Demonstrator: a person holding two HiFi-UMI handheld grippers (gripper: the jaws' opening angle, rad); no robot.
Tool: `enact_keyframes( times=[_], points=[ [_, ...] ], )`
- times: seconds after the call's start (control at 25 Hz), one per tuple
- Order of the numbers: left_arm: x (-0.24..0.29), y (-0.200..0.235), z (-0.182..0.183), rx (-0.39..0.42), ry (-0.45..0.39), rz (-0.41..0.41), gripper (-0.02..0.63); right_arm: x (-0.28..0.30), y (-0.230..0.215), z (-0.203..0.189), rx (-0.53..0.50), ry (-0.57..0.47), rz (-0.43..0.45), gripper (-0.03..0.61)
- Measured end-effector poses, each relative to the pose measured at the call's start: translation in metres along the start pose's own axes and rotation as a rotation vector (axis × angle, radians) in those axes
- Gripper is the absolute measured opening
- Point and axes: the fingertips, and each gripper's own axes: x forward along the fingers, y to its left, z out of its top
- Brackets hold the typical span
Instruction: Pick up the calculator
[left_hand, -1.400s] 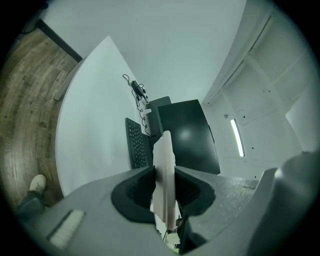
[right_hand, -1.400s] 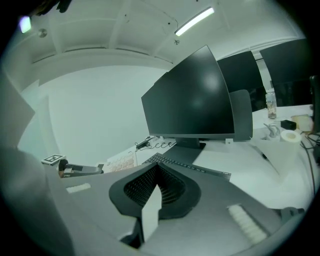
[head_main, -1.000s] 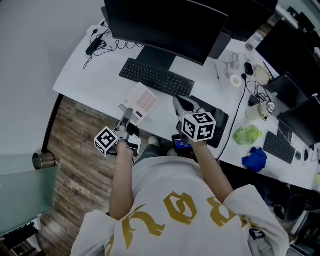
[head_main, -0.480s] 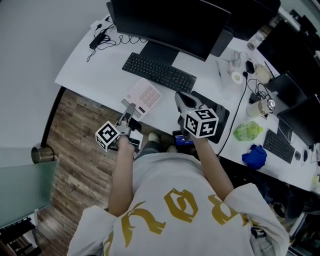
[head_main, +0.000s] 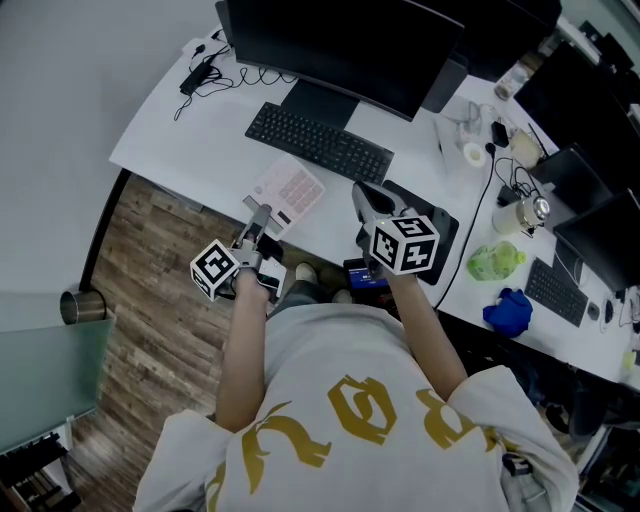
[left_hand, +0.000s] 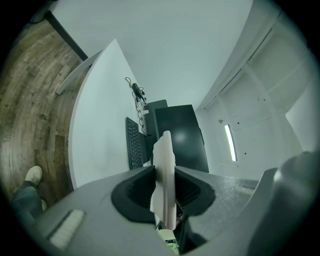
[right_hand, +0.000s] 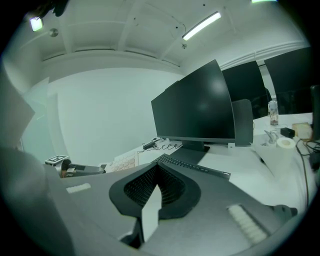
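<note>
The calculator (head_main: 287, 190), pale pink and white, lies flat on the white desk (head_main: 190, 140) near its front edge, before the keyboard. My left gripper (head_main: 260, 217) hovers at the calculator's near corner, over the desk edge; its jaws are pressed together with nothing between them (left_hand: 165, 140). I cannot tell whether it touches the calculator. My right gripper (head_main: 364, 196) is shut and empty (right_hand: 156, 192), above the left edge of the black mouse pad (head_main: 443, 240). In the right gripper view, the calculator (right_hand: 123, 161) appears beyond the left gripper (right_hand: 75, 169).
A black keyboard (head_main: 318, 143) and a large monitor (head_main: 340, 45) stand behind the calculator. Cables (head_main: 205, 78) lie at the far left corner. A green object (head_main: 494, 268), a blue cloth (head_main: 510, 314) and more clutter sit to the right. Wooden floor (head_main: 150, 290) lies below the desk edge.
The head view has shifted slightly. Both grippers hold almost the same places, and the calculator still lies on the desk.
</note>
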Motion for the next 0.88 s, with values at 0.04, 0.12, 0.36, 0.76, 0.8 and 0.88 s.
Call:
enact_keyframes(
  times=[0.04,0.12,0.36,0.76,0.8,0.88],
  points=[
    [0.0001,0.0004,-0.0001,0.0,0.001,-0.001,0.077,-0.0002,-0.0002,0.0,0.0,0.0,-0.001,0.023],
    [0.0002,0.0006,0.0,0.0,0.002,-0.001,0.077,-0.0001,0.0,0.0001,-0.003,0.002,0.0,0.023],
    [-0.0007,0.0028,-0.0011,-0.009,0.0,0.004,0.077,-0.001,-0.0012,-0.0011,-0.005,0.004,-0.002,0.023],
    [-0.0022,0.0025,-0.0026,-0.033,-0.004,-0.005,0.077,-0.002,-0.0018,-0.0008,0.0,0.003,-0.003,0.023],
    [-0.0024,0.0026,-0.0025,-0.034,-0.005,-0.005,0.077,-0.002,-0.0019,-0.0011,0.0,0.002,-0.003,0.023],
    [-0.0032,0.0036,-0.0023,-0.034,-0.008,-0.002,0.077,-0.002,-0.0024,-0.0019,0.004,0.002,-0.001,0.023]
  ],
)
